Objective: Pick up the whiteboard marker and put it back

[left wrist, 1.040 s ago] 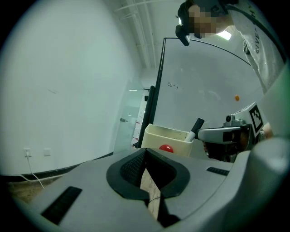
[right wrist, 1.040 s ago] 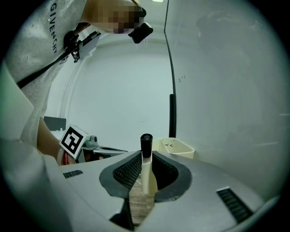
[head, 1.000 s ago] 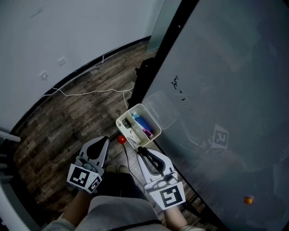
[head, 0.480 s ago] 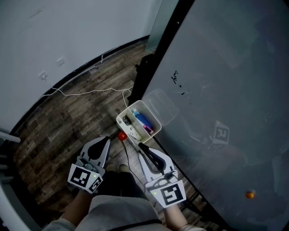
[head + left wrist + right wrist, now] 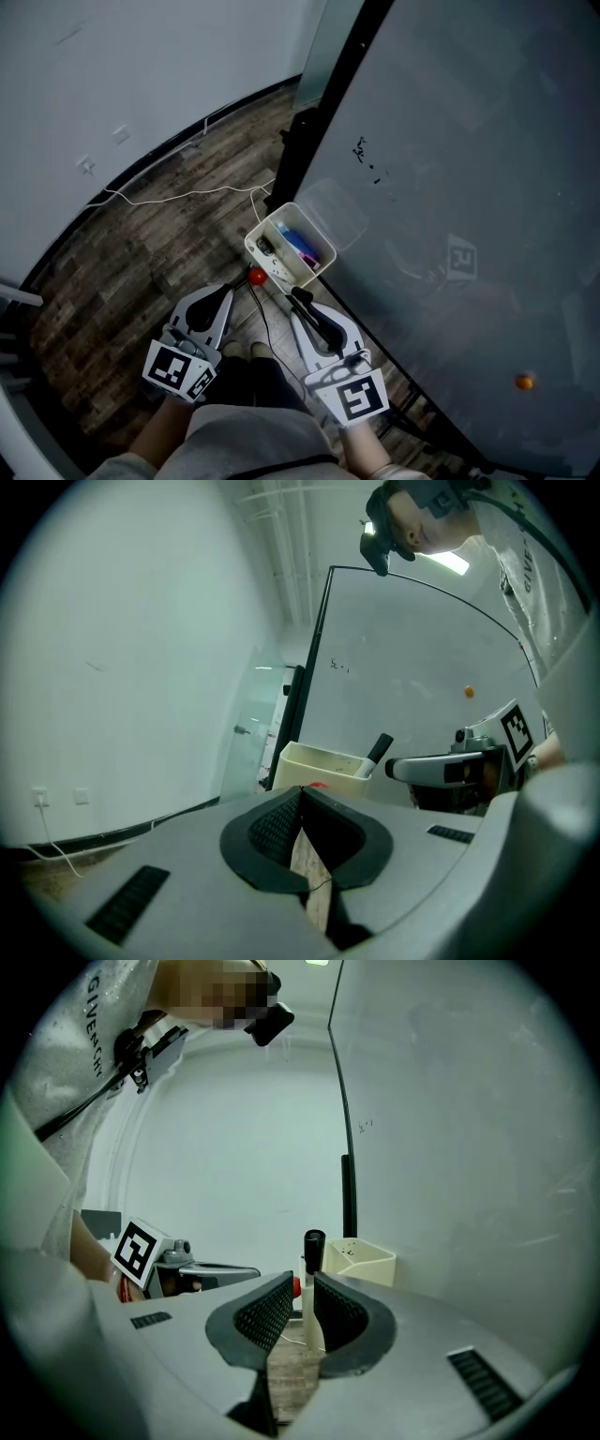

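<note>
A thin white cable (image 5: 178, 195) trails over the dark wood-plank floor (image 5: 141, 262), near a white wall (image 5: 141, 66) with two small wall plates (image 5: 122, 134). The grey whiteboard (image 5: 469, 141) bears a few small black marks (image 5: 359, 148) and an orange magnet (image 5: 524, 382), well apart.

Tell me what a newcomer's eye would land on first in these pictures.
The big whiteboard fills the right side of the head view, with a cream tray fixed at its lower edge. Just in front of the tray, the right gripper grips a whiteboard marker, black cap up. The left gripper is beside it, shut and empty, over the wooden floor.
</note>
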Available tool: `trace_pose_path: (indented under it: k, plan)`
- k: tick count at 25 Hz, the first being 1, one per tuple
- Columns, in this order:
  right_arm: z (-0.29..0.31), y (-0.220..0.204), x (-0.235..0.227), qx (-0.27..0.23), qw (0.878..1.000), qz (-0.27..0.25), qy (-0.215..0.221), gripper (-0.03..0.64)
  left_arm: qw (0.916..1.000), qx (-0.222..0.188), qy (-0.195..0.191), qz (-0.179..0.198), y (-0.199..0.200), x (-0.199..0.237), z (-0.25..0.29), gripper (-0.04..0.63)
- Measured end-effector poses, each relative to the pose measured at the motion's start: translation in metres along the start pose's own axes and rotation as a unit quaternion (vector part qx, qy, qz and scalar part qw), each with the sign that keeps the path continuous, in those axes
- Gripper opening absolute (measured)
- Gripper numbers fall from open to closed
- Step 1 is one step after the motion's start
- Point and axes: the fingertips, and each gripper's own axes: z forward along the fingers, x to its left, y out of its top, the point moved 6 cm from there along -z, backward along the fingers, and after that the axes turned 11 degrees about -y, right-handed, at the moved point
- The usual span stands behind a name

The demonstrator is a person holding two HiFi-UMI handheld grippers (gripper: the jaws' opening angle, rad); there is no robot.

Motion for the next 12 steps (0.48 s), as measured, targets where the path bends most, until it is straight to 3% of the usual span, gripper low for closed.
trace_pose_path:
  k: [7, 12]
  plan:
    - [-0.01, 0.001, 0.008, -0.003, 1.0, 0.008, -0.023, 0.077, 0.9995, 0.0, -0.031, 0.006, 0.0, -0.007, -0.004, 0.015]
    - [-0.016, 0.0, 0.015, -0.005, 1.0, 0.01, -0.016, 0.066, 0.9991, -0.006, -0.04, 0.014, 0.006, -0.015, -0.007, 0.015]
